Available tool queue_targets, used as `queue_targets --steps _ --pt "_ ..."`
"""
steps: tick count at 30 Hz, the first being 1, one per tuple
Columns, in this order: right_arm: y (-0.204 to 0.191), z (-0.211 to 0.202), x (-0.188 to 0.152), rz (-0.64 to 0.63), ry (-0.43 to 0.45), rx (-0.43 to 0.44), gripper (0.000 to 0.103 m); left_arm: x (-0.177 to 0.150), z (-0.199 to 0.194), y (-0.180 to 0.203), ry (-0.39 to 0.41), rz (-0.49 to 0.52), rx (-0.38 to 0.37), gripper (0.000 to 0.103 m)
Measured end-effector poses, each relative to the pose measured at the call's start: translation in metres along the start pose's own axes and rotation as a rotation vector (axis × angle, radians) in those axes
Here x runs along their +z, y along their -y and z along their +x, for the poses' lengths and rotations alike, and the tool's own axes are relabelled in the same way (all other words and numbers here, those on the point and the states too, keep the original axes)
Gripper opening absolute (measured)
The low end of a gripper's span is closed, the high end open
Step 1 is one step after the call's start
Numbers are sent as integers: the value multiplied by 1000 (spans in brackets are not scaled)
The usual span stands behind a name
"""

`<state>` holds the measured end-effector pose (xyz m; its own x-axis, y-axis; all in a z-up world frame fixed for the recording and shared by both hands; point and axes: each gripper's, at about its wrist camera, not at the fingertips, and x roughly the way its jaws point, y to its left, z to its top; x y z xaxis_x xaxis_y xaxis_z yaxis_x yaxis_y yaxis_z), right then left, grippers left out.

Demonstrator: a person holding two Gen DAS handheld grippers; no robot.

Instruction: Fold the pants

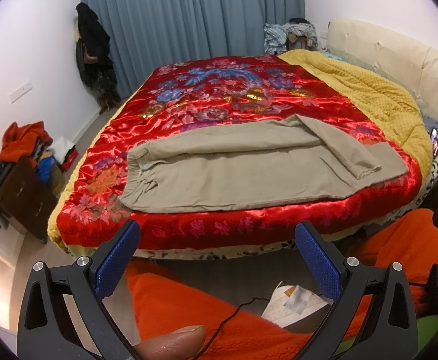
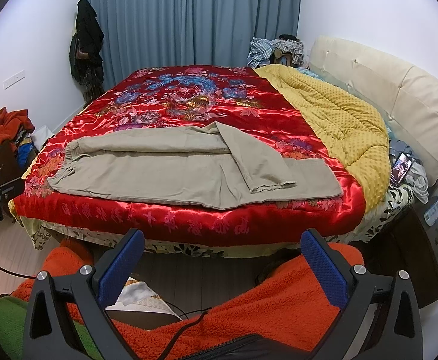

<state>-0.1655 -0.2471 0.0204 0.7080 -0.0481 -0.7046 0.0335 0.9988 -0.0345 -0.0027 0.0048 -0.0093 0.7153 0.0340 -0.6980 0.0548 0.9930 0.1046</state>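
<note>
Bed (image 2: 188, 219) | pants (image 2: 164, 177) flat | thumb (image 1: 173, 342) left-view only

One pants (image 1: 249, 168), one red quilt (image 1: 219, 102), one yellow blanket (image 1: 369, 90), two claws.

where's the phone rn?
The phone shows at the right edge of both wrist views, screen lit, lying on rumpled bedding between the yellow blanket and the cream headboard, well away from the pants.
</note>
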Motion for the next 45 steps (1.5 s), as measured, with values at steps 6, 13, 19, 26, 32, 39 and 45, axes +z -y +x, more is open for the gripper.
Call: queue_targets --steps 6,13,19,26,32,39,45 --pt "0 0 0 0 0 1 103 0 0 -1 1 1 1 103" --pt "0 1 0 4 -3 0 103 0 0 1 0 2 2 103" --pt "1 2 1 5 -3 0 103 0 0 1 0 3 3 103" --pt "1 4 1 8 -8 0 103 0 -1 1 -2 3 4 103" --pt "0 6 1 8 -15 1 103 -1 -1 2 -1 4 4 103" --pt "0 9 1 9 -25 2 103 -3 -4 -12 -6 7 8 103" --pt "-1 10 2 10 -29 3 103 -7 -6 -13 -8 9 12 103"
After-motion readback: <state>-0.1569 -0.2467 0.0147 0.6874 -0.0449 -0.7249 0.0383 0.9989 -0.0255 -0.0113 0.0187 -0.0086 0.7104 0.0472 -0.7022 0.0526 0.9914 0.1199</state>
